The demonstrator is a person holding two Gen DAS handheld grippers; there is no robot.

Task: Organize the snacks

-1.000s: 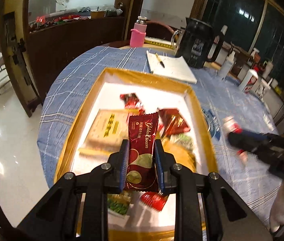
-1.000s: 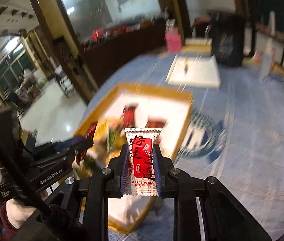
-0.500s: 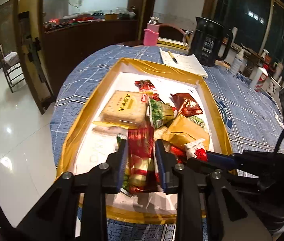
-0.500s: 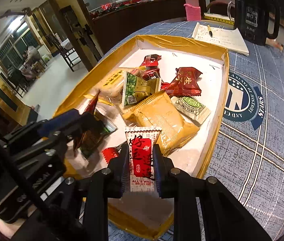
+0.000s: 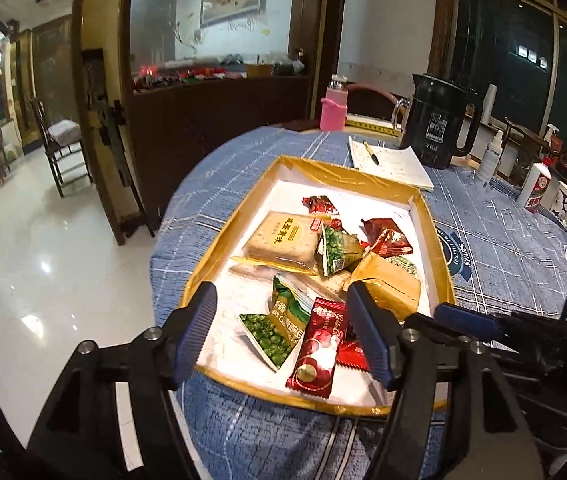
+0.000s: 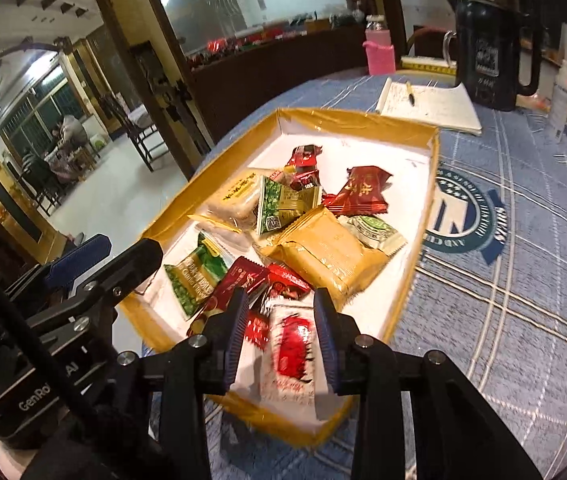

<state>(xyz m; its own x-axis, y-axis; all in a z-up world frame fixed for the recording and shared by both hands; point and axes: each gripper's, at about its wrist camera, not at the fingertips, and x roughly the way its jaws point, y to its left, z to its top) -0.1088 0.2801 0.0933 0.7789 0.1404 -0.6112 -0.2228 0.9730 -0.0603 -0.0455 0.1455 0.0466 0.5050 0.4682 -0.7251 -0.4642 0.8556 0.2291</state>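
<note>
A gold-rimmed white tray (image 5: 219, 256) (image 6: 427, 152) on the blue table holds several snack packets. My left gripper (image 5: 283, 336) is open above the tray's near end; a dark red packet (image 5: 317, 354) lies loose between its fingers beside a green pea packet (image 5: 279, 326). My right gripper (image 6: 281, 336) is open over the tray's near corner; a white and red packet (image 6: 293, 354) lies in the tray between its fingers, no longer pinched. The right gripper shows in the left wrist view (image 5: 467, 326), and the left gripper shows in the right wrist view (image 6: 99, 268).
A notebook with a pen (image 5: 389, 162), a black kettle (image 5: 437, 122) and a pink bottle (image 5: 335, 106) stand beyond the tray. White bottles (image 5: 535, 188) stand at the right. The table's edge drops to a glossy floor (image 5: 43, 264) on the left.
Both grippers have opened and let go. The dark red packet dropped from the left gripper into the tray; the white and red packet dropped from the right gripper into the near corner.
</note>
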